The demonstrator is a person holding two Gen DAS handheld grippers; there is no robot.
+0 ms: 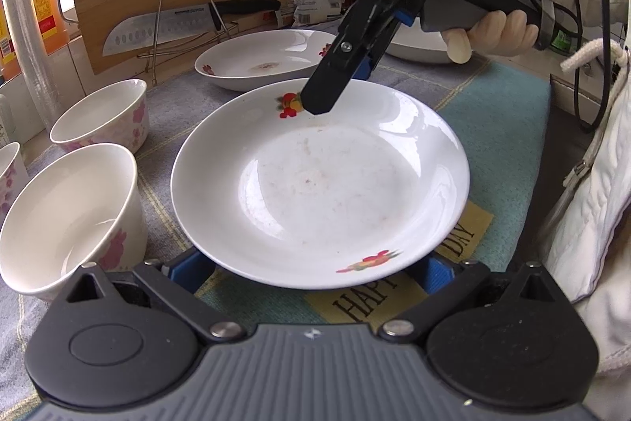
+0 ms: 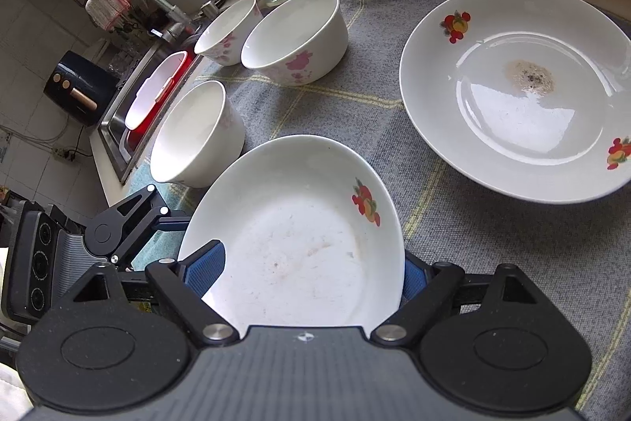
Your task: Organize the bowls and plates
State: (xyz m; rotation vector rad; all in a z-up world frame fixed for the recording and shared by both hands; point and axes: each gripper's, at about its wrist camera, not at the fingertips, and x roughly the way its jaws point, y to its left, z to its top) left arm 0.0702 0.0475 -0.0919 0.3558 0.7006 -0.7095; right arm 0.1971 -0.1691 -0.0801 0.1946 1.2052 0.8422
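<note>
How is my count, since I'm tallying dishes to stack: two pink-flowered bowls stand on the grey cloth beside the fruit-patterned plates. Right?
Not quite: three pink-flowered bowls, not two, stand on the grey cloth beside the fruit-patterned plates. The right wrist view shows all three: the near bowl, the big far bowl and the bowl behind it.

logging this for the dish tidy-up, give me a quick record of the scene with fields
plate: fruit print, smeared inside
right claw: shut on the plate's far rim
left claw: open, fingers spread under the near rim; contact unclear
other plate: flat on the mat, brown stain at its centre
bowls: three, pink flowers, upright, left of the plates
</note>
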